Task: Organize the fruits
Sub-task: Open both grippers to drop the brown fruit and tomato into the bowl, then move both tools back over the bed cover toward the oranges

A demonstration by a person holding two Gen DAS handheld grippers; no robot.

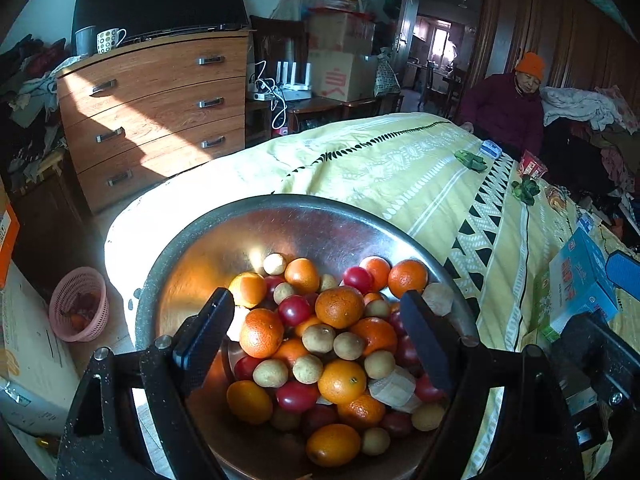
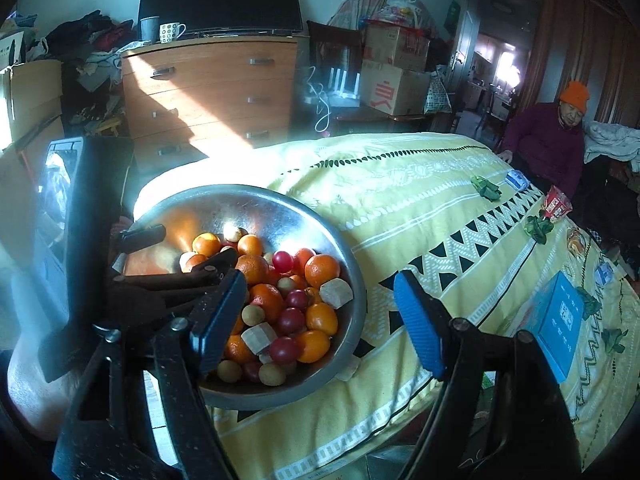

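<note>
left gripper (image 1: 316,328) spread wide above mixed fruits (image 1: 332,344), heaped in metal bowl (image 1: 280,216) at bed's near left corner, likely ready for picking. right gripper (image 2: 320,320) spread too, empty over yellow blanket (image 2: 460,216) beside bowl.

Yellow patterned bedspread (image 2: 400,208), metal bowl (image 2: 320,216) of fruit, blue box (image 2: 556,320), green leafy bits (image 2: 486,189)

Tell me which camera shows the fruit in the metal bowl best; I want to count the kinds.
The left wrist view: the metal bowl fills its centre, with the fruit seen close between the open left gripper. In the right wrist view the bowl sits smaller, lower left, partly hidden by both grippers' fingers.
</note>
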